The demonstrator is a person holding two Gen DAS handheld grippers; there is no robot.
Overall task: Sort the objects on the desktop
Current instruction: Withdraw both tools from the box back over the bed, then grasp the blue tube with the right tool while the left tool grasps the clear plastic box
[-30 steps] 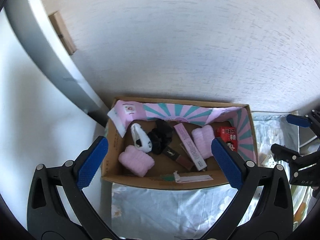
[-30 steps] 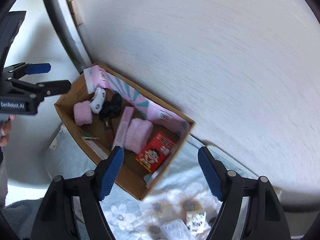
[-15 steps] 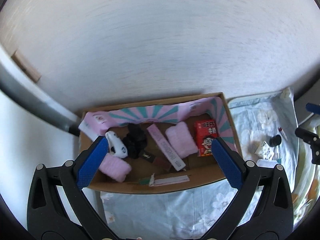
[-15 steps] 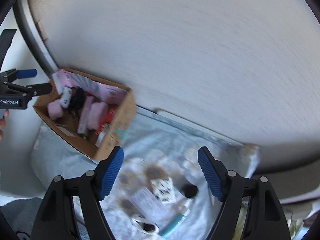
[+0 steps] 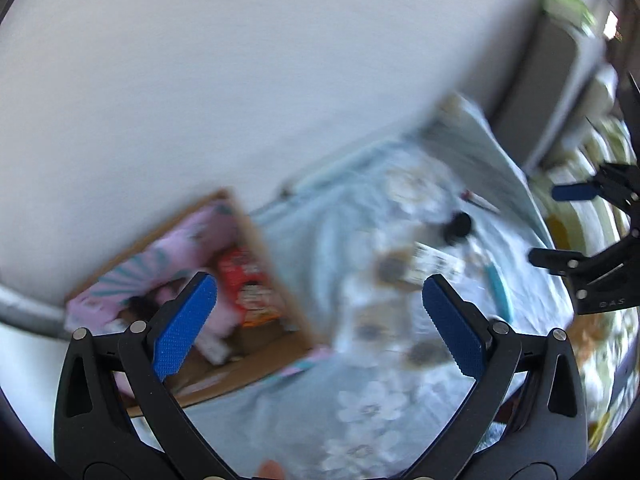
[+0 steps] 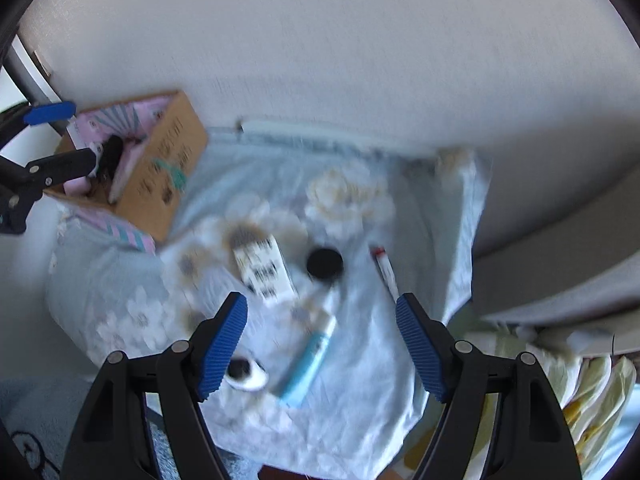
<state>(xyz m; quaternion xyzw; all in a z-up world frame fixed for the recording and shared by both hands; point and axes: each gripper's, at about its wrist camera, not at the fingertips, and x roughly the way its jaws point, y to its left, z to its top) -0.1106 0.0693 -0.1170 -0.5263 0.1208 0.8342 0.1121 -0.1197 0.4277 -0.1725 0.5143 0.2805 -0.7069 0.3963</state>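
Both tools, left (image 5: 316, 324) and right (image 6: 320, 344), gape empty over pale-blue floral cloth (image 6: 360, 360). Under right: black round lid (image 6: 325, 263), light-blue tube (image 6: 308, 360), white printed box (image 6: 264, 272). Brown cardboard box (image 6: 164, 176) far left.

box contents (image 5: 244, 280) blurred, tabletop items smeared

text: "DAS" | on: right tongs (image 5: 608, 240) body

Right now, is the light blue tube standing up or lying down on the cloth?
Lying down. The light blue tube lies flat on the floral cloth, lengthwise along it, between the right gripper's open jaws.
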